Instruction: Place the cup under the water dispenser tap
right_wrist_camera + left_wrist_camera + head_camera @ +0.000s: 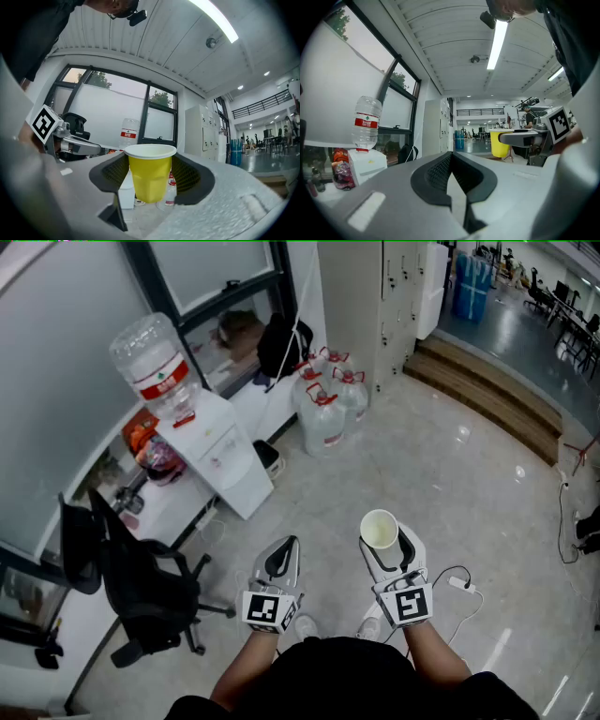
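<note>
Well apart from the boxy white water dispenser, right gripper pinches a tapered yellow cup between ribbed pads; left gripper jaws pressed together.

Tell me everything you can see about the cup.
The cup is tapered, with a yellow wall, a white rolled rim and a pale inside that looks empty; it seems paper or thin plastic. It stands upright in the air above the floor, clamped by its wall between the pads of the right gripper. Nothing else touches it. The dispenser is ahead, well apart.
</note>
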`<state>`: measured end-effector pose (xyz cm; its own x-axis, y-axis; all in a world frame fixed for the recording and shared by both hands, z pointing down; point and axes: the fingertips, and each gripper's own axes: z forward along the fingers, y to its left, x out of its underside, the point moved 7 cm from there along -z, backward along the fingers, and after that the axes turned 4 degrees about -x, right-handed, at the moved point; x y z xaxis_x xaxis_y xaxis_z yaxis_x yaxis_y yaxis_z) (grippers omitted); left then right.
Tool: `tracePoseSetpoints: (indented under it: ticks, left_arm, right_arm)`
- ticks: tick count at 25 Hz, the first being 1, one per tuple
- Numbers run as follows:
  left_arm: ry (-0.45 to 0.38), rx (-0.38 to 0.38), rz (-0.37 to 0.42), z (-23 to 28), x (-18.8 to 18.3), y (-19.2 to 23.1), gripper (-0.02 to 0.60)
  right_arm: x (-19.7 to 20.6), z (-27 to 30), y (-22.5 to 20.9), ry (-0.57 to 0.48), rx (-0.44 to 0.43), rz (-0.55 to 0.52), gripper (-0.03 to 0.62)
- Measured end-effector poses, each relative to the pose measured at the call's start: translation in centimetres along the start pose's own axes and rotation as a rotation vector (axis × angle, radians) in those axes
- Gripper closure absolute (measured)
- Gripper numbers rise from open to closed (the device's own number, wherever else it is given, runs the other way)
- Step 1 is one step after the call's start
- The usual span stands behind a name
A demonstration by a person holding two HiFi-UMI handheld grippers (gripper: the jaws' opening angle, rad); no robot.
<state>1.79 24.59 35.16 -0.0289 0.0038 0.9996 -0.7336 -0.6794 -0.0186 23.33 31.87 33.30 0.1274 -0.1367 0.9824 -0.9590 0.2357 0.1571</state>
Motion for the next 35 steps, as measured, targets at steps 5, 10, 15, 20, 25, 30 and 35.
tracePoseSetpoints:
  ticks: [5, 10, 15, 20, 25, 30, 35]
  left_arm:
    - [0.004, 0.005, -0.002, 0.2, 0.2, 0.0, 0.568]
    - [0.003, 0.007, -0.019, -0.3, 0.6, 0.9, 0.568]
    - [0.01, 0.033, -0.033, -1.0, 1.7, 3.2, 0.568]
    - [0.012, 0.028, -0.029, -1.9, 2.0, 7.2, 0.568]
    - [0.025, 0.008, -0.025, -2.9, 2.6, 11.1, 0.568]
    - [0.036, -0.029, -0.041, -2.9, 3.2, 13.5, 0.568]
    - [0.047, -0.074, -0.054, -1.0, 3.8, 15.3, 0.568]
  right_arm:
    - [-0.1, 0.3, 0.0, -0.003, -0.003, 0.003, 0.31]
    - [-0.1, 1.0, 1.1, -0.009, -0.016, -0.008, 0.308]
    - [-0.5, 2.9, 2.9, -0.013, -0.03, -0.013, 0.304]
    - [-1.0, 5.8, 5.3, -0.017, -0.034, 0.019, 0.304]
    - [-0.4, 8.6, 7.2, -0.003, -0.037, 0.031, 0.304]
    - [-0.1, 11.4, 7.8, 0.007, -0.067, 0.042, 0.303]
    - [0.9, 14.9, 6.7, -0.006, -0.107, 0.032, 0.303]
